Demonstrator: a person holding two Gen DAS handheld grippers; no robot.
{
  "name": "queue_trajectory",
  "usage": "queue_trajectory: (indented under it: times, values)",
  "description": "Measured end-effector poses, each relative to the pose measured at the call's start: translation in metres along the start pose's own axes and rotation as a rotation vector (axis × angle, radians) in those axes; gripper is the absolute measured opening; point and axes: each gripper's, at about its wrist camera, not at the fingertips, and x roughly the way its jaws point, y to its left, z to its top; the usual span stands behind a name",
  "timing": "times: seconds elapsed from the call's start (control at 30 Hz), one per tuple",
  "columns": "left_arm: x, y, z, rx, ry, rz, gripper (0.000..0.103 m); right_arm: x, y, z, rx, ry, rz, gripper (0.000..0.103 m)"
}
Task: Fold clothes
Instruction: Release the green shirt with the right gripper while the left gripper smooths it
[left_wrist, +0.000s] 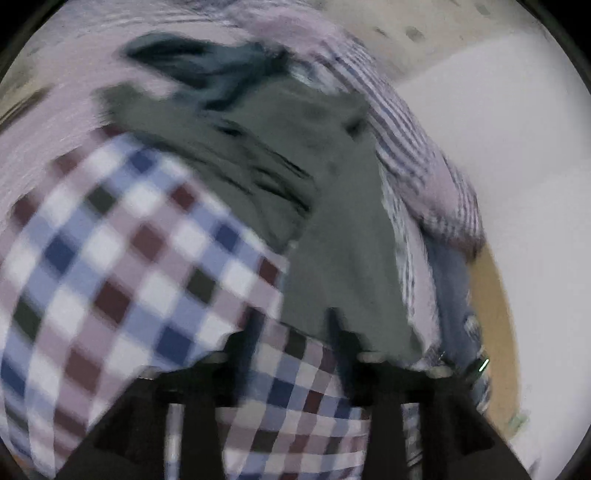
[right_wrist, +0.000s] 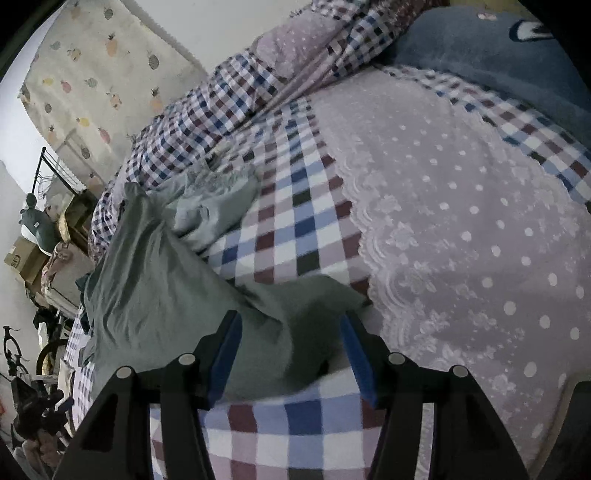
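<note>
A grey-green garment (left_wrist: 314, 206) lies crumpled on the checked bed sheet (left_wrist: 110, 258); the left wrist view is motion-blurred. My left gripper (left_wrist: 290, 336) stands open just over the sheet, its right finger at the garment's near edge, holding nothing. In the right wrist view the same grey-green garment (right_wrist: 155, 280) runs from the left down to my right gripper (right_wrist: 291, 332). That gripper is open, and a corner of the garment lies between its blue pads (right_wrist: 229, 354), not pinched.
A striped shirt (left_wrist: 417, 155) and a dark teal garment (left_wrist: 207, 66) lie behind the grey-green one. A pale mint garment (right_wrist: 210, 206) lies on the sheet (right_wrist: 295, 206). A lilac lace cover (right_wrist: 461, 221) fills the right. Boxes and clutter (right_wrist: 37, 258) stand off the bed's left side.
</note>
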Motion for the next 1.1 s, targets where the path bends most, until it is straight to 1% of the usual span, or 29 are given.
queue_trajectory:
  times: [0.03, 0.1, 0.2, 0.3, 0.33, 0.37, 0.43, 0.53, 0.67, 0.73, 0.8, 0.83, 0.87, 0.9, 0.93, 1.0, 1.07, 1.1]
  values:
    - [0.007, -0.006, 0.0, 0.048, 0.006, 0.021, 0.067, -0.002, 0.002, 0.0, -0.005, -0.016, 0.004, 0.06]
    - [0.022, -0.017, 0.002, 0.136, 0.018, 0.061, 0.067, -0.003, 0.008, 0.001, -0.011, -0.038, 0.014, 0.06]
    - [0.041, -0.015, 0.001, 0.158, 0.06, 0.08, 0.067, -0.001, 0.013, 0.003, -0.014, -0.049, 0.019, 0.06]
    - [0.051, -0.012, 0.0, 0.161, 0.068, 0.12, 0.067, 0.003, 0.014, 0.002, -0.012, -0.045, 0.017, 0.06]
    - [0.05, -0.011, -0.003, 0.156, 0.065, 0.121, 0.067, 0.003, 0.013, 0.002, -0.011, -0.045, 0.014, 0.06]
    - [0.051, -0.009, -0.003, 0.147, 0.067, 0.115, 0.07, 0.003, 0.012, 0.002, -0.01, -0.046, 0.011, 0.06]
    - [0.054, -0.008, 0.0, 0.131, 0.065, 0.078, 0.075, 0.002, 0.011, 0.001, -0.008, -0.045, 0.011, 0.06]
    - [0.06, -0.009, 0.002, 0.117, 0.067, 0.049, 0.075, 0.001, 0.01, 0.0, -0.01, -0.045, 0.003, 0.06]
    - [0.066, -0.01, 0.005, 0.122, 0.08, 0.051, 0.075, 0.001, 0.007, -0.002, -0.01, -0.043, -0.004, 0.06]
    - [0.066, -0.008, 0.006, 0.111, 0.089, 0.039, 0.075, 0.001, 0.006, -0.002, -0.01, -0.043, -0.009, 0.06]
    - [0.068, -0.007, 0.007, 0.095, 0.108, 0.019, 0.068, -0.001, 0.005, -0.002, -0.01, -0.047, -0.014, 0.06]
    - [0.07, -0.008, 0.007, 0.087, 0.118, 0.011, 0.058, -0.001, 0.005, -0.002, -0.011, -0.049, -0.017, 0.06]
    - [0.075, -0.01, 0.006, 0.078, 0.133, 0.005, 0.045, -0.002, 0.004, -0.002, -0.008, -0.053, -0.017, 0.06]
    - [0.079, -0.011, 0.006, 0.071, 0.148, 0.001, 0.04, -0.003, 0.004, -0.002, -0.006, -0.058, -0.018, 0.06]
    - [0.081, -0.01, 0.005, 0.068, 0.162, -0.002, 0.03, -0.003, 0.003, -0.001, -0.003, -0.061, -0.021, 0.06]
    - [0.084, -0.008, 0.004, 0.061, 0.182, -0.013, 0.022, -0.003, 0.001, 0.0, 0.006, -0.064, -0.022, 0.06]
    - [0.086, -0.007, 0.003, 0.055, 0.196, -0.022, 0.011, -0.002, 0.001, 0.0, 0.008, -0.064, -0.027, 0.06]
    - [0.085, -0.007, 0.003, 0.052, 0.196, -0.022, 0.009, -0.002, 0.001, 0.0, 0.009, -0.065, -0.029, 0.06]
